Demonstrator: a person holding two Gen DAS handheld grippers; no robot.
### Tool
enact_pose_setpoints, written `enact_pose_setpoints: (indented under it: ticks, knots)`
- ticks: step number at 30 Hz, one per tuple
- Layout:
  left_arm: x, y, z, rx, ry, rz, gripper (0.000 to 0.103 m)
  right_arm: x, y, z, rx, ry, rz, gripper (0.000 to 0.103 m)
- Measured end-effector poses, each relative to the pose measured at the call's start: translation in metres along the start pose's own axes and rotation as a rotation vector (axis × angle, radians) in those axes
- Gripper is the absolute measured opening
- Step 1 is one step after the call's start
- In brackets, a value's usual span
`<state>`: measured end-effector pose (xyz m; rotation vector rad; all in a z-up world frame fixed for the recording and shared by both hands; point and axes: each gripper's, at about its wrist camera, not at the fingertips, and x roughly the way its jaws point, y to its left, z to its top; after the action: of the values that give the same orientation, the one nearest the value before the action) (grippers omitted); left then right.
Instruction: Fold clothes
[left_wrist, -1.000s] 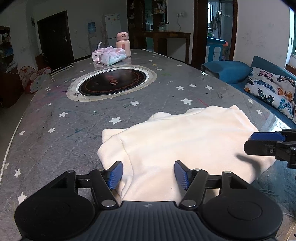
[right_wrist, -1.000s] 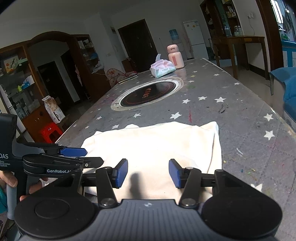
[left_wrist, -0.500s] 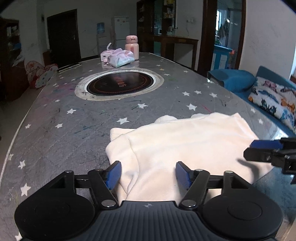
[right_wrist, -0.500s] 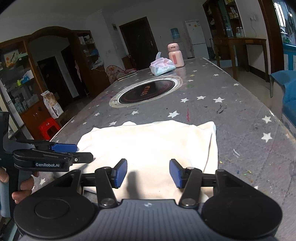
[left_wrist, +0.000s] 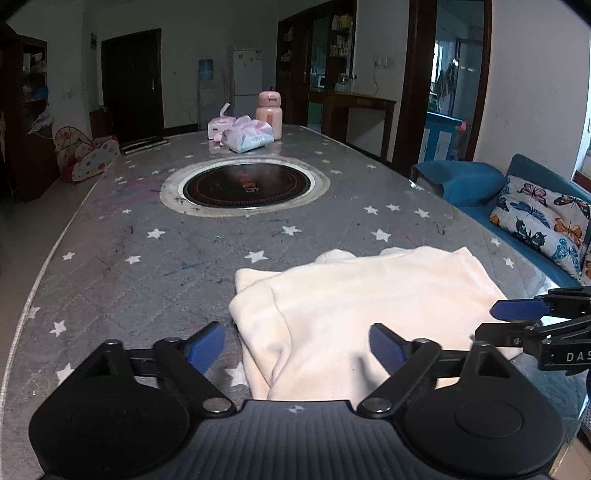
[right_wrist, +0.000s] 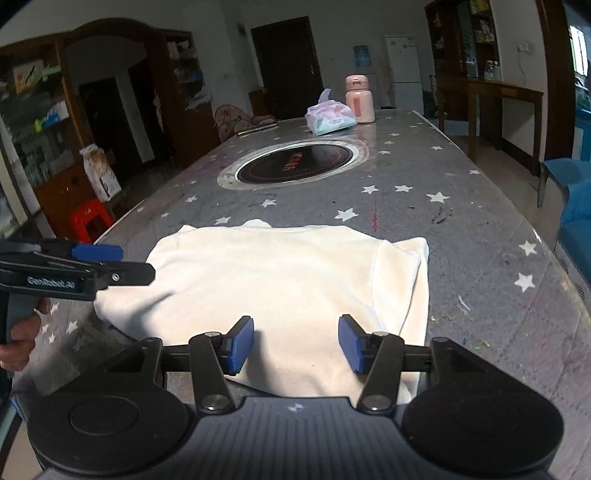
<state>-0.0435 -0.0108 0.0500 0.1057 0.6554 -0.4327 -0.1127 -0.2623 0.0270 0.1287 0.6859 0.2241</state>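
The cream fleece garment (left_wrist: 369, 295) lies flat near the table's front edge, well short of the round black inset cooktop (left_wrist: 245, 184), with its side parts turned in over the body so it reads as a rough rectangle. Over the last second both views have pulled back and up from it, and the cloth itself has not shifted. The left gripper (left_wrist: 297, 345) hovers above the garment's left near corner with its fingers spread wide, holding nothing; the right gripper (right_wrist: 296, 343) hangs over the near hem, likewise spread and empty. This retreat suits either a finished side fold or a pause before another fold.
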Motion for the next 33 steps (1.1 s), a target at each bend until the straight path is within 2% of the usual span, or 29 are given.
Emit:
enact_pose_setpoints:
  ticks: [5, 9, 15, 20, 27, 33]
  knots:
    - [-0.009, 0.006, 0.000, -0.032, -0.025, 0.009, 0.101, -0.002, 0.004, 0.005, -0.047, 0.012, -0.011, 0.053]
    - [-0.010, 0.010, -0.001, -0.049, -0.026, 0.023, 0.102, -0.002, -0.002, 0.012, -0.055, 0.005, -0.018, 0.054]
    - [-0.008, 0.013, -0.003, -0.055, -0.020, 0.023, 0.102, 0.004, -0.020, 0.015, -0.080, 0.062, -0.087, 0.054]
    - [0.006, 0.016, -0.002, -0.060, 0.013, 0.047, 0.102, 0.004, -0.029, 0.029, -0.065, 0.059, -0.059, 0.054]
    - [0.025, 0.019, -0.003, -0.087, 0.069, 0.057, 0.102, 0.031, -0.034, 0.041, -0.079, 0.088, -0.050, 0.054]
    - [0.039, 0.018, 0.002, -0.060, 0.087, 0.067, 0.102, 0.050, -0.033, 0.051, -0.094, 0.114, -0.032, 0.053]
